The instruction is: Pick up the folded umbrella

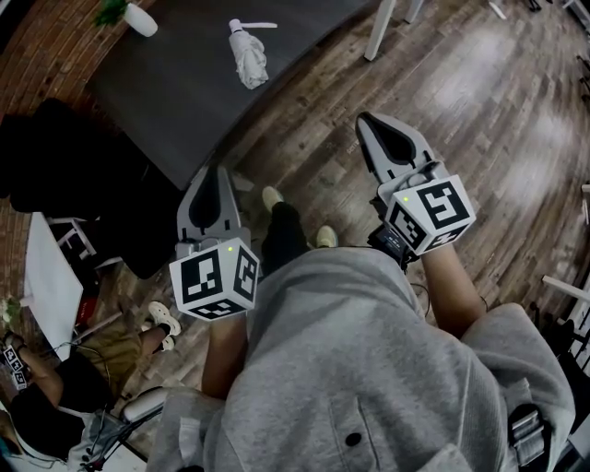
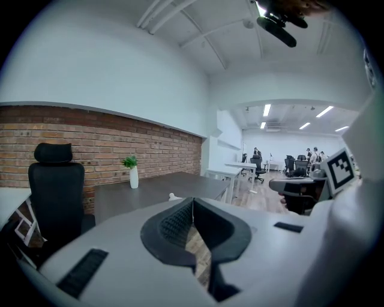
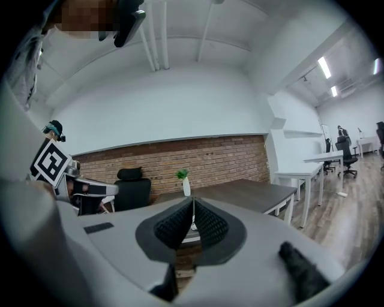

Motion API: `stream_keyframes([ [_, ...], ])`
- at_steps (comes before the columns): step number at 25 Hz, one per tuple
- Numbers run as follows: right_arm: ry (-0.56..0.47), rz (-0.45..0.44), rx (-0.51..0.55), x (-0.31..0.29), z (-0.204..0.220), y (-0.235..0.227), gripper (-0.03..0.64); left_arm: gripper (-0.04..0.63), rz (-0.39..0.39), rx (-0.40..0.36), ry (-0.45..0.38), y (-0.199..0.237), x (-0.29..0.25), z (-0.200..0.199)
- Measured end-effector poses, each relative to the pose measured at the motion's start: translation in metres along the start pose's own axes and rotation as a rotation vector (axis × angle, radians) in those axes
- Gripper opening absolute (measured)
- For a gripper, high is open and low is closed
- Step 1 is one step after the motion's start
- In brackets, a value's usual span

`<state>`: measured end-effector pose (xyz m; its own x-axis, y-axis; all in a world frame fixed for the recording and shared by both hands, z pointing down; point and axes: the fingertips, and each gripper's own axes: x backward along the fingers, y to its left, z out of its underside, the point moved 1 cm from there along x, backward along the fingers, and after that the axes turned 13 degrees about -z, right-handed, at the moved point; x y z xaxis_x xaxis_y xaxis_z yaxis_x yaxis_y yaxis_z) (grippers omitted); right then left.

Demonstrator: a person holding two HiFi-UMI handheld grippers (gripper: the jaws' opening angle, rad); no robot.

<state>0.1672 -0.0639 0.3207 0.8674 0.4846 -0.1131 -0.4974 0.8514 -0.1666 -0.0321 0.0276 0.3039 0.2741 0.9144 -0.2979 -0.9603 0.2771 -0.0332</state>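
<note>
Shut and empty, left tongs (image 1: 217, 173) and right tongs (image 1: 367, 122) are hovering; folded umbrella (image 1: 249, 57) is lying lengthwise on the bench (image 1: 175, 111), narrow end pointing away, whole only in head view.

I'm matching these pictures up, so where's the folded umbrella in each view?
Head view: folded umbrella lies top centre on the dark table.
Left gripper view: only a white tip above the hand-held gripper.
Right gripper view: white sliver under the shut jaw tips, probably it.
Shared landmark: vase with plant.
</note>
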Motion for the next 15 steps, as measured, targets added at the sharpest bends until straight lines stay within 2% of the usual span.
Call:
stream_keyframes([
  [15,0.029,-0.006,-0.006,-0.067,-0.003,-0.016,0.024,0.015,0.002,0.018,0.013,0.033,-0.062,-0.01],
])
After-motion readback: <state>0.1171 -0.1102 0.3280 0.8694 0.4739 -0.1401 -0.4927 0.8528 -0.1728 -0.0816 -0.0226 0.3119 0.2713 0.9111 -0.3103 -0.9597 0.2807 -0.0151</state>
